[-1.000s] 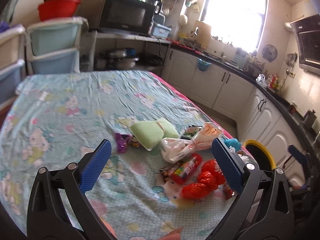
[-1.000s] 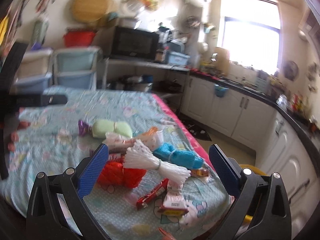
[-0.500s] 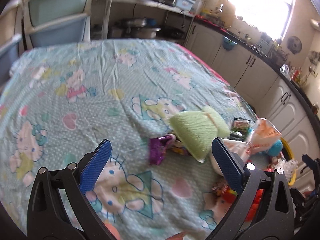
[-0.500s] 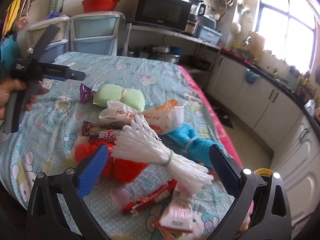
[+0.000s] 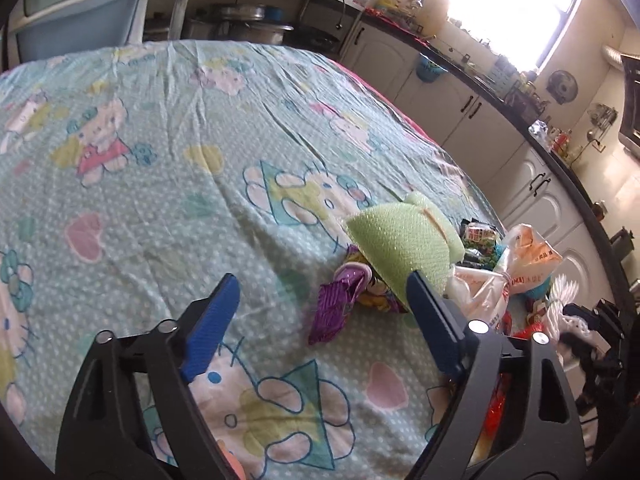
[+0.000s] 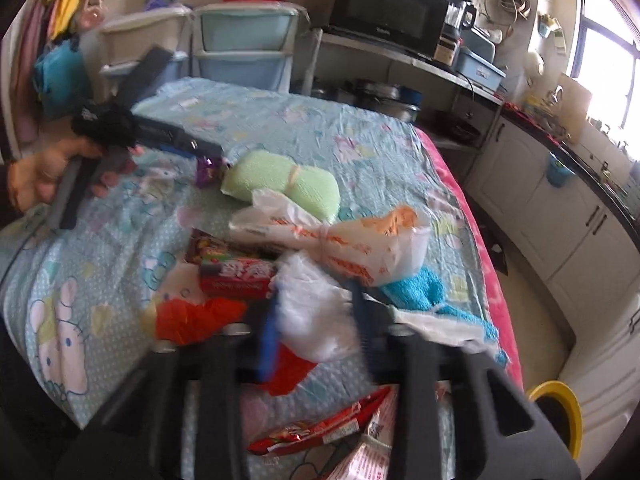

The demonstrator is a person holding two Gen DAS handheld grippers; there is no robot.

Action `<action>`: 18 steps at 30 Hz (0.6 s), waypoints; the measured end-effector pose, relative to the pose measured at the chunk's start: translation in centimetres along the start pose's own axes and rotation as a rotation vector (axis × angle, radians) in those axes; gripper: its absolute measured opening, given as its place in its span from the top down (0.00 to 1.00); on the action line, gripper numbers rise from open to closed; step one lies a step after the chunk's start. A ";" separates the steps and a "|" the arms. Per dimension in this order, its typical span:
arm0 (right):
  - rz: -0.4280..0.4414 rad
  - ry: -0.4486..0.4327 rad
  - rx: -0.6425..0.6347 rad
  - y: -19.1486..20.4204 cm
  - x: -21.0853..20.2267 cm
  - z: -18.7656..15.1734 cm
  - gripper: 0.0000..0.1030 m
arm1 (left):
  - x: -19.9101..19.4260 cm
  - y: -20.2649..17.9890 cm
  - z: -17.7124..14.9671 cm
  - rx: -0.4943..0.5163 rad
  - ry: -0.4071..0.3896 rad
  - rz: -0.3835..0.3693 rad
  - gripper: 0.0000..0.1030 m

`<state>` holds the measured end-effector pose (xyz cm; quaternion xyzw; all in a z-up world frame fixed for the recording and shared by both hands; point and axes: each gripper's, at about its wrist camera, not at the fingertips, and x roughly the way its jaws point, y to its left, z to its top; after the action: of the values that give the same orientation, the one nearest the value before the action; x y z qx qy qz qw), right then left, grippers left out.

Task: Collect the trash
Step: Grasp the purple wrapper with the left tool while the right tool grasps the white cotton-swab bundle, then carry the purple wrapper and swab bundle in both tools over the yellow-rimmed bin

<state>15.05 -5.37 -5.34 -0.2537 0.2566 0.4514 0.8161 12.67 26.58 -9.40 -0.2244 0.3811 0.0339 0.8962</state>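
A pile of trash lies on the cloth-covered table (image 5: 168,152). My left gripper (image 5: 320,320) is open, its jaws either side of a purple wrapper (image 5: 338,304) that lies next to a green sponge (image 5: 400,244). My right gripper (image 6: 316,316) has closed on a white bundle of plastic sticks (image 6: 316,312), blurred by motion. Around it lie a red crumpled wrapper (image 6: 192,316), a red candy pack (image 6: 236,276), an orange-and-white plastic bag (image 6: 340,240) and a blue cloth (image 6: 420,292). The left gripper (image 6: 208,150) shows in the right wrist view beside the purple wrapper (image 6: 206,172).
A yellow-rimmed bin (image 6: 556,412) stands on the floor by the table's right edge. White kitchen cabinets (image 6: 560,220) run along the right. Plastic drawers (image 6: 244,48) and a microwave (image 6: 392,8) stand behind the table. More red wrappers (image 6: 312,428) lie at the near edge.
My left gripper moved forward and down to the purple wrapper and narrowed a little. My right gripper moved down and closed on the white stick bundle.
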 end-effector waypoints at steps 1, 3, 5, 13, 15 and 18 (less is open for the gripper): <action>0.000 -0.014 0.001 -0.1 -0.3 0.1 0.90 | 0.1 0.0 -0.2 0.006 0.001 -0.005 0.35; -0.001 -0.041 0.014 -0.3 -0.9 0.4 0.91 | 0.3 0.0 -0.6 0.014 0.009 -0.020 0.40; -0.001 -0.063 0.030 -0.6 -1.6 0.6 0.91 | 0.5 -0.1 -0.8 0.017 0.013 -0.029 0.48; -0.036 -0.119 0.082 -1.3 -3.9 1.4 0.91 | 0.6 -0.8 -1.1 0.045 0.005 -0.036 0.89; -0.038 -0.123 0.093 -1.3 -4.3 1.4 0.91 | 0.3 -0.9 -1.1 0.048 -0.004 -0.019 0.91; -0.042 -0.129 0.108 -1.4 -4.8 1.5 0.92 | -0.7 -1.0 -1.3 0.060 -0.018 0.016 0.92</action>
<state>14.31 -8.00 -0.87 -0.1849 0.2219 0.4351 0.8528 11.59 25.18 -9.32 -0.1939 0.3754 0.0316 0.9058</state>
